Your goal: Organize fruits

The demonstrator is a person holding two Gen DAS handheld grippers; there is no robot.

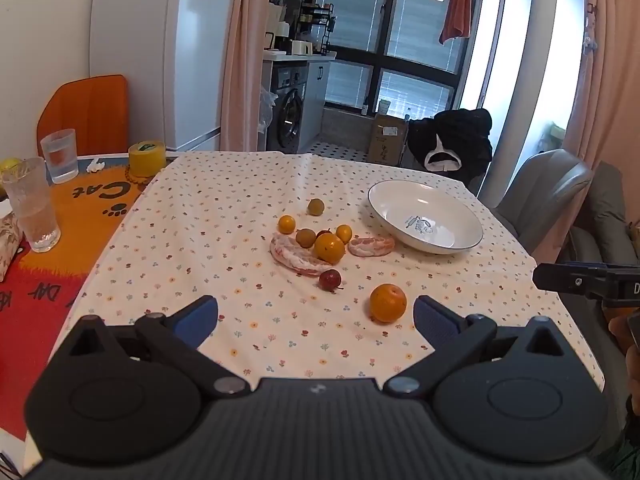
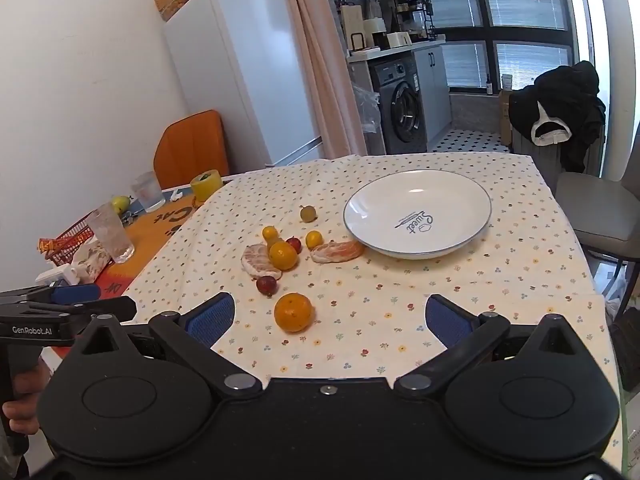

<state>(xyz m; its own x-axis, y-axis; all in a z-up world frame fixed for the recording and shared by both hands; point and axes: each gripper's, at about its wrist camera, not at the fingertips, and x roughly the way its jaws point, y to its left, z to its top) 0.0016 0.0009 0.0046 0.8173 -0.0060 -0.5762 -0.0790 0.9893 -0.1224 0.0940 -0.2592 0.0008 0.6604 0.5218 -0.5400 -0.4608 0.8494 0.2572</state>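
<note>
Blue-padded left tool (image 1: pixel 316 316) and right tool (image 2: pixel 330 318) hover wide apart near the round orange fruit (image 2: pixel 293 312); white ceramic plate (image 2: pixel 360 204) sits bare.

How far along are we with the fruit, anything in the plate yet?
Nothing done yet: the white plate holds no fruit. Nothing in hand: left gripper and right gripper are both open, holding nothing. All fruit is left on the tablecloth: the near orange, the pomelo segments, and the small fruits clustered beside the plate.
</note>
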